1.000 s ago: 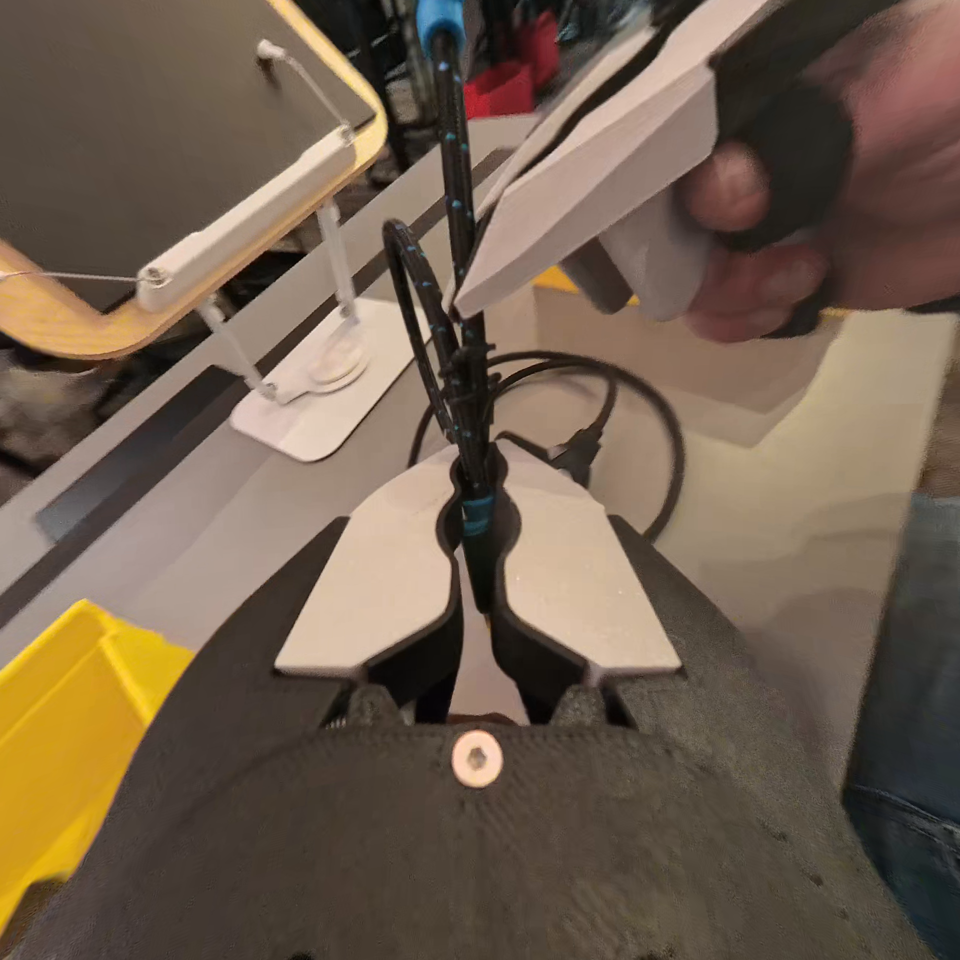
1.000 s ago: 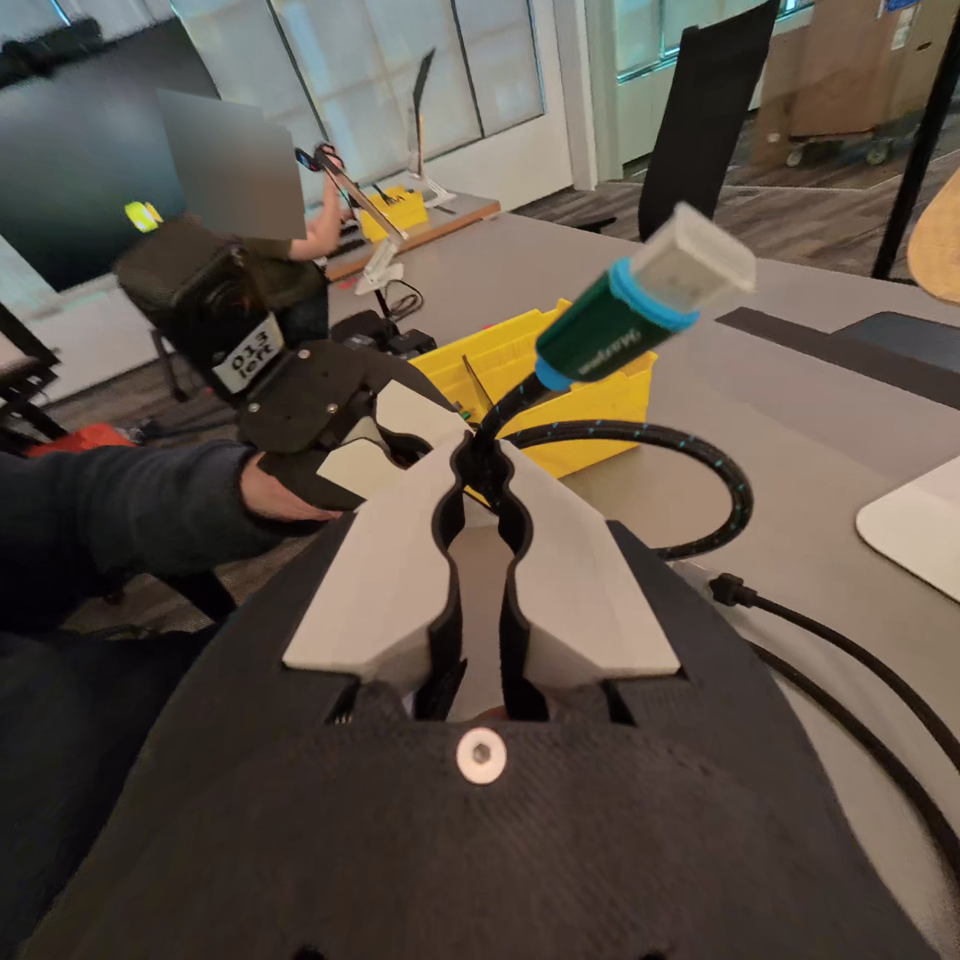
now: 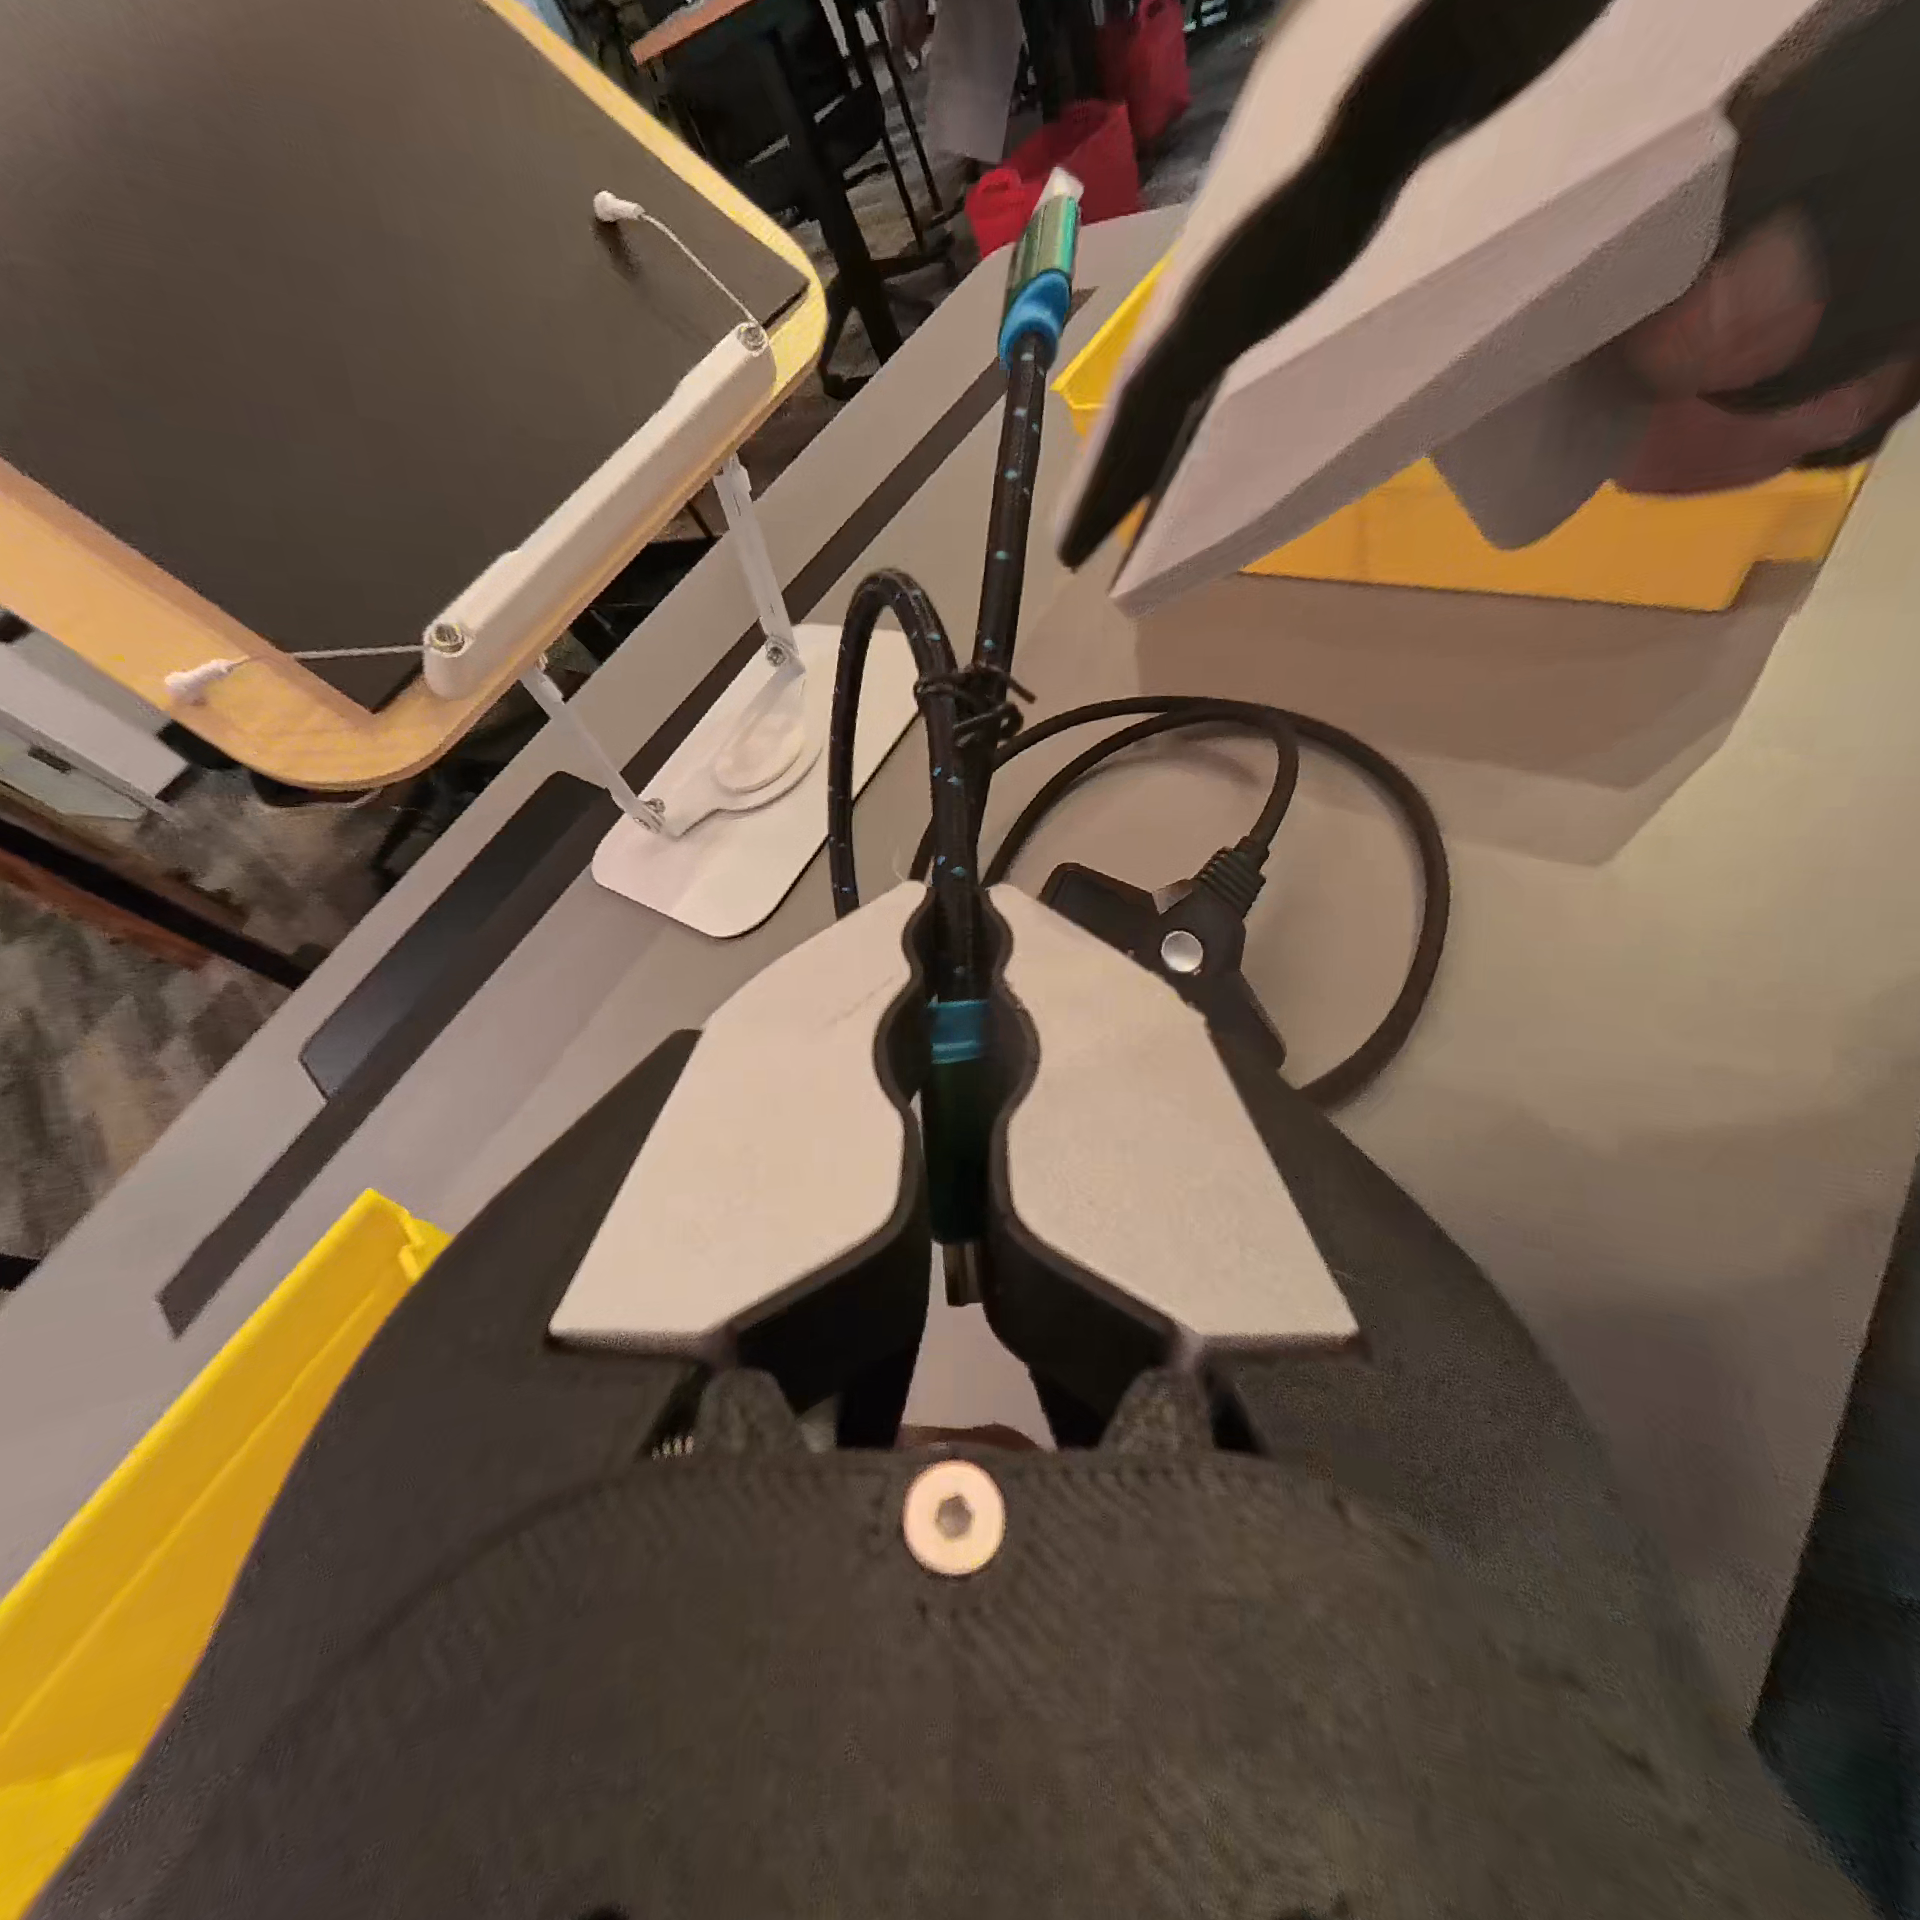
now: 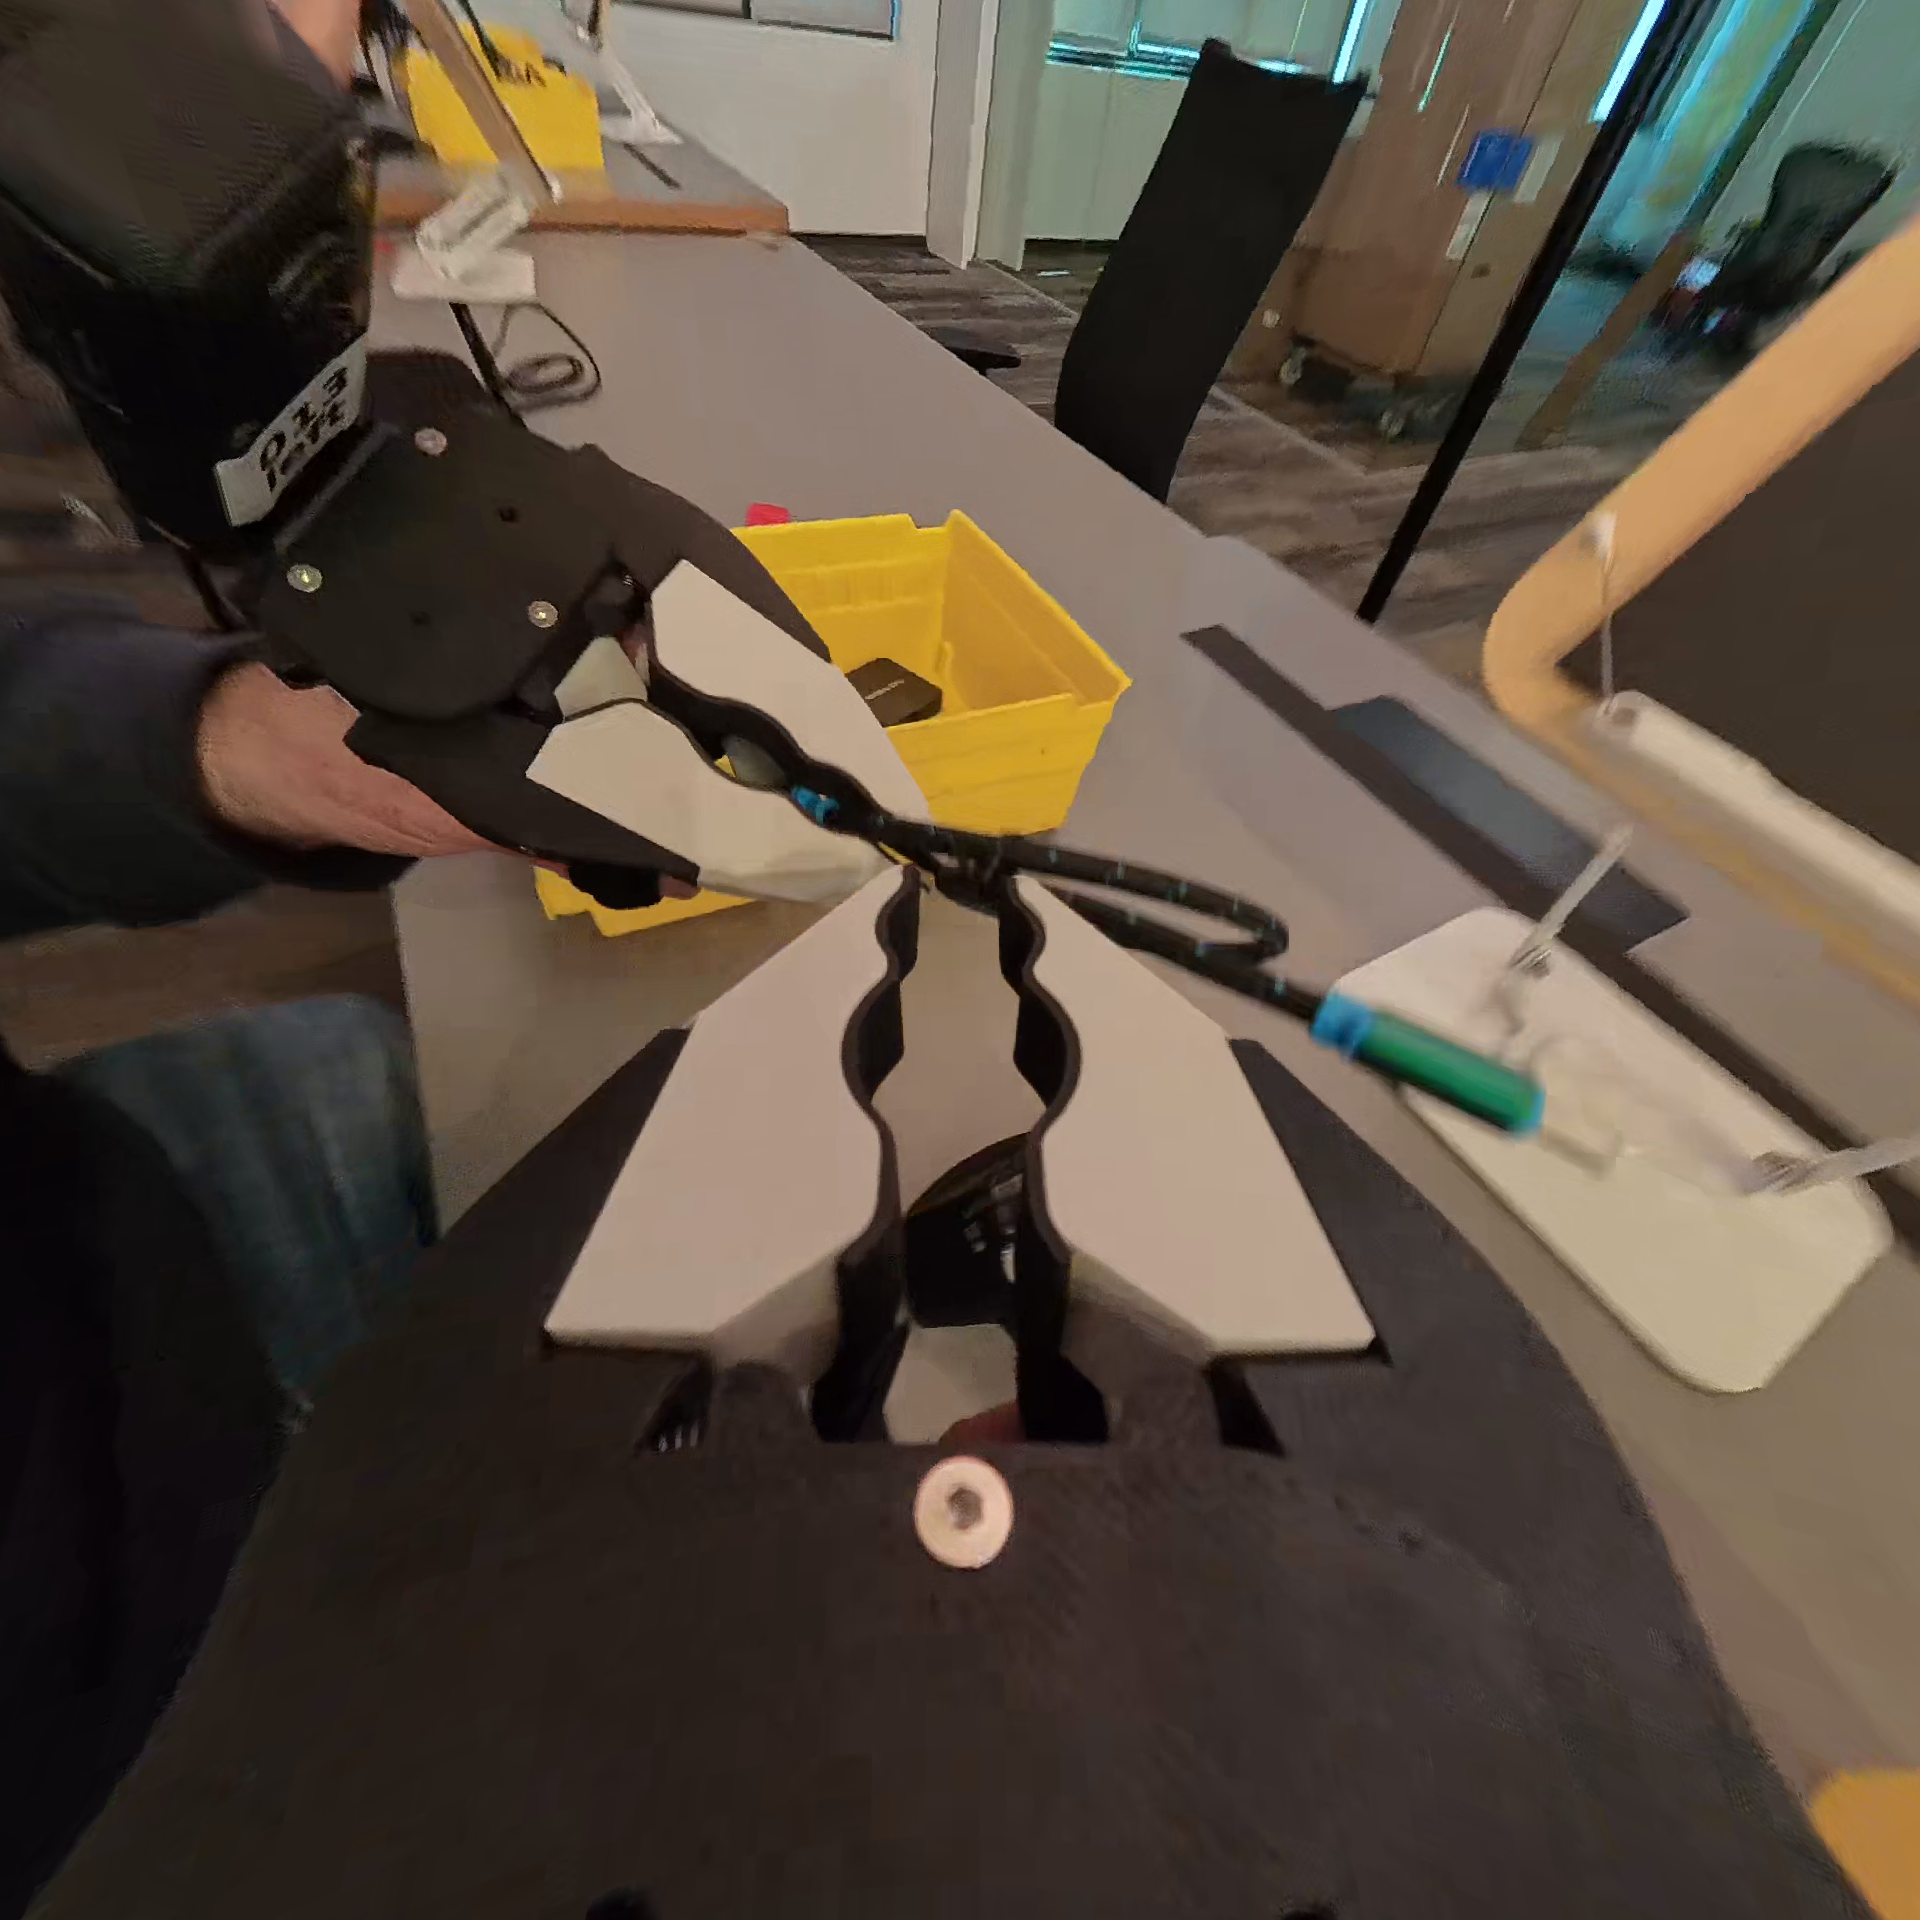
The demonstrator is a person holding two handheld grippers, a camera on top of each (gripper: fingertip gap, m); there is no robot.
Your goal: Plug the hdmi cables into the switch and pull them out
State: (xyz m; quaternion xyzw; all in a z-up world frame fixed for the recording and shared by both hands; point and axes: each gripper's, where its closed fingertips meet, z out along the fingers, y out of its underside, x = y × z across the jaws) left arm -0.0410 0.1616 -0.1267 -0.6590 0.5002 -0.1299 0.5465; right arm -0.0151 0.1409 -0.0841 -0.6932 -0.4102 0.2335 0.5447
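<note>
My left gripper point(image 3: 956, 914) is shut on the green, blue-collared plug point(image 3: 954, 1122) of a braided black HDMI cable point(image 3: 1003, 499). The cable loops, is tied with a twist tie, and ends in a free plug point(image 3: 1047, 249) in the air. The right wrist view shows the left gripper point(image 4: 883, 844), the cable point(image 4: 1164, 904) and the free plug point(image 4: 1439, 1070). My right gripper point(image 4: 958, 894) is open and empty, just below the cable; in the left wrist view it point(image 3: 1107, 566) hangs beside the cable. The small black switch point(image 3: 1195, 940) with its looped black lead lies on the table, partly hidden.
A yellow bin point(image 4: 1023, 675) holding a black item sits on the grey table point(image 4: 790, 416). A white stand base point(image 3: 727, 862) carries a tilted wood-edged dark board point(image 3: 312, 312). Another yellow bin point(image 3: 1507, 540) is behind the right gripper, and one point(image 3: 156, 1538) is at the near left. The gap from one gripper's tips to the other's is roughly 6 cm. The small black switch point(image 3: 1195, 940) sits 15 cm or so from the ends of my left fingers.
My right gripper has let go of the cable, opened and drawn away from it. The free plug end now hangs from the left gripper's hold alone.
</note>
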